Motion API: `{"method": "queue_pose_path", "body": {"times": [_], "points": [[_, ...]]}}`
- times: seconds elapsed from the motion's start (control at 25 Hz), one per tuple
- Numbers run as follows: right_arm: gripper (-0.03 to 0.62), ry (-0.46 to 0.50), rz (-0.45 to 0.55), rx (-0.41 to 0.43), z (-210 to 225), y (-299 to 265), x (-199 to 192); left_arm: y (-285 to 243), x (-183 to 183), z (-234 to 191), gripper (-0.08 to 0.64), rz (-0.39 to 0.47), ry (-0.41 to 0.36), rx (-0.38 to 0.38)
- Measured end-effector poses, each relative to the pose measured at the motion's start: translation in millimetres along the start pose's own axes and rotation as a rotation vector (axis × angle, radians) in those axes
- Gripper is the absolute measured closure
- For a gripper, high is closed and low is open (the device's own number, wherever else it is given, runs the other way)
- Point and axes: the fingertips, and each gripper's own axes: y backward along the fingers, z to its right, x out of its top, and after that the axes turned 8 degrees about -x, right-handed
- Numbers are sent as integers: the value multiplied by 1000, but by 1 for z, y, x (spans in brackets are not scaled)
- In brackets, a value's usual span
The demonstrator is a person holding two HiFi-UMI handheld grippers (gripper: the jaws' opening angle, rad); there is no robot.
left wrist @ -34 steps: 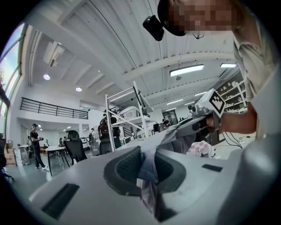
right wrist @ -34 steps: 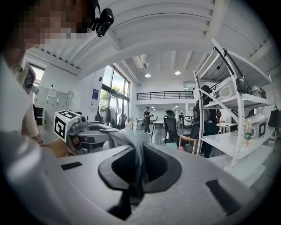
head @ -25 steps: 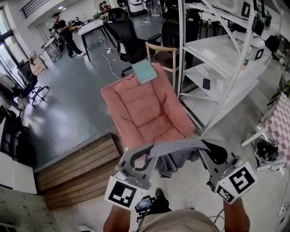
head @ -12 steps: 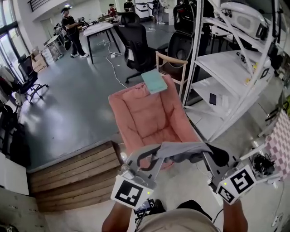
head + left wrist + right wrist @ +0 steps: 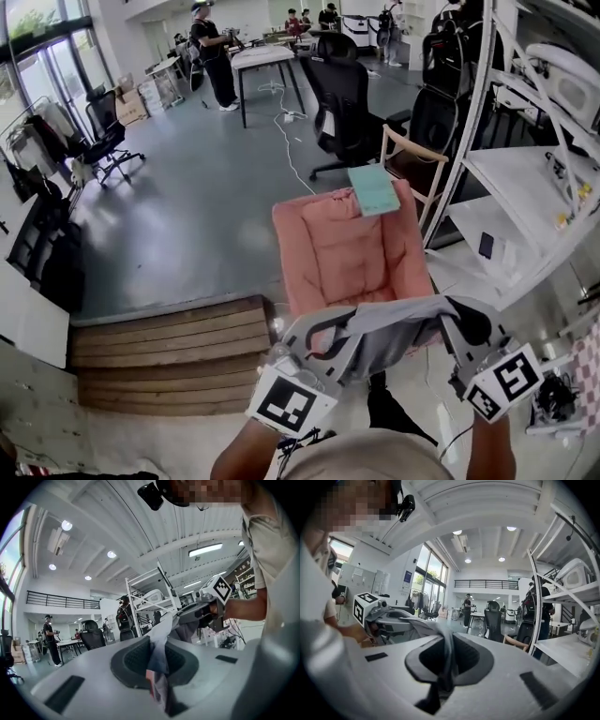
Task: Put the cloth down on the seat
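A grey cloth [image 5: 394, 326] hangs stretched between my two grippers, in front of the pink cushioned seat [image 5: 349, 248] and over its near edge in the head view. My left gripper [image 5: 325, 330] is shut on the cloth's left end, and the fabric [image 5: 157, 660] is pinched between its jaws. The right gripper [image 5: 457, 317] is shut on the other end, with cloth [image 5: 445, 656] bunched in its jaws. Each gripper shows in the other's view: the right gripper [image 5: 206, 611] and the left gripper [image 5: 386, 618]. A teal pad [image 5: 374, 190] lies on the seat's backrest.
A wooden step platform [image 5: 169, 356] lies to the left of the seat. A white shelf rack [image 5: 525, 187] stands at the right. Behind the seat are a wooden chair [image 5: 412, 159] and a black office chair [image 5: 342, 94]. People [image 5: 211, 52] stand by a table far back.
Both grippers keep hold of the stretched cloth. The head view has lifted and swung, so the seat now sits further right and looks smaller, and more of the room behind it shows.
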Motion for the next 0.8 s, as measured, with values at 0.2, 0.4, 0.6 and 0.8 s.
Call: {"method": "queue_pose_path", "body": {"times": [0.2, 0.4, 0.6, 0.8], "points": [[575, -5, 21, 84, 37, -57, -21, -43, -29, -40, 538, -52, -11, 52], [575, -26, 0, 127, 91, -116, -41, -103, -56, -83, 538, -93, 6, 61], [575, -26, -6, 140, 129, -159, -43, -143, -71, -118, 538, -95, 44, 64], [577, -37, -9, 134, 161, -195, -47, -177, -83, -148, 538, -97, 68, 68]]}}
